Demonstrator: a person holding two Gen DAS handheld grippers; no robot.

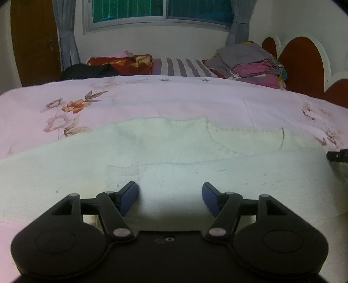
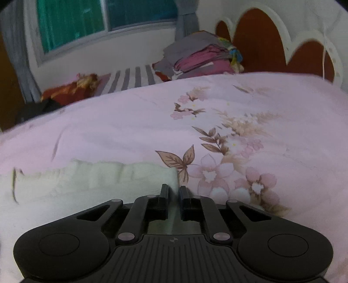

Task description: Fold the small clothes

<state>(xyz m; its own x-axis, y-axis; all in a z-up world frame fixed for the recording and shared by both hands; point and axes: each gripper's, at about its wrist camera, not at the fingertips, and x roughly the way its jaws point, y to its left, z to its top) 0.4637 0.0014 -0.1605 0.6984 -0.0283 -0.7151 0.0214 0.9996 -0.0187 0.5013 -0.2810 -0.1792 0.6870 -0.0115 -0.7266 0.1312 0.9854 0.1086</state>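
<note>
Here we are at the bed, and the white knitted garment (image 1: 174,152) lies spread flat across the near part of the pink floral bedspread (image 1: 152,98), its ribbed neckline toward the far side, off to the right of middle. The left gripper (image 1: 170,196) hangs low over the garment's near portion, blue-padded jaws standing well apart with nothing between them but the cloth lying underneath; whether the tips touch the knit I cannot tell. Over to the right wrist view: the right gripper (image 2: 173,191) has its jaws drawn nearly together, only a thin slit left, right at the garment's corner (image 2: 169,176), and a strip of pale fabric shows in that slit, so it looks pinched on the knit's edge. From there the garment (image 2: 87,178) runs off leftward in rumpled ridges, with bare flowered bedspread (image 2: 239,130) to the right. In the left view the right gripper's black tip (image 1: 339,155) pokes in at the right edge. Along the bed's far edge sit a striped pillow (image 1: 184,66), a red patterned cushion (image 1: 121,63) and a stack of folded clothes (image 1: 250,63) by the headboard (image 1: 304,58), under the window (image 1: 161,10)
</note>
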